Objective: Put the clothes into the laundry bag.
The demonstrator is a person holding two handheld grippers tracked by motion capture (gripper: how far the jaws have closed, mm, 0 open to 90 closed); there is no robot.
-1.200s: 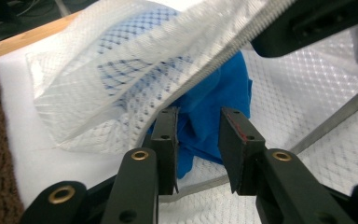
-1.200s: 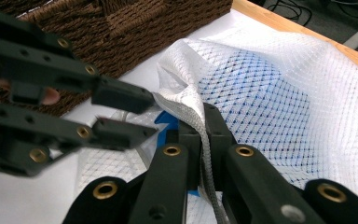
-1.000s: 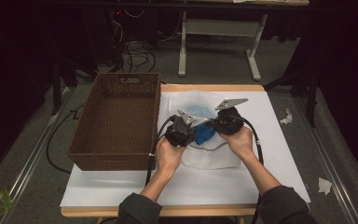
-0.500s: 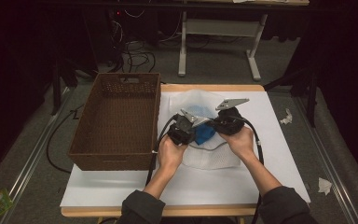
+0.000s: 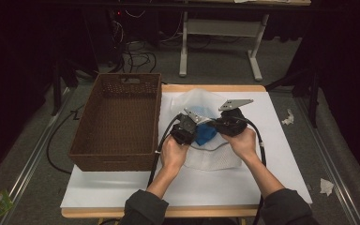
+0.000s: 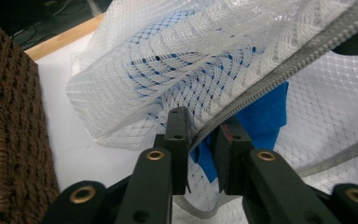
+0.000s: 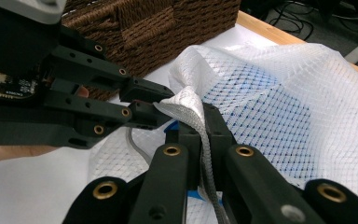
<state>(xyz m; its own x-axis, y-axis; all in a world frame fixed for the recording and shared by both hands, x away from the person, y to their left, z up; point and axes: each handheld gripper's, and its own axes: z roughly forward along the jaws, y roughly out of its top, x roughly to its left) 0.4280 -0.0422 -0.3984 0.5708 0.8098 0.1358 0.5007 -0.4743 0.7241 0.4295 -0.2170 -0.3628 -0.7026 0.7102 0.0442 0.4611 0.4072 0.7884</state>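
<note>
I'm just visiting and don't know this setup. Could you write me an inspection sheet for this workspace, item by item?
Surface: wooden table under a white sheet.
Job's things: white mesh zip bag with a blue cloth inside; empty wicker basket beside it.
Clutter: nothing seen on the table.
Grippers: left gripper jaws just closing on the bag's zip edge; right gripper pinches that edge.
Cables: black ones trail from both grippers.
Surroundings: dark room, paper scraps on the floor.
</note>
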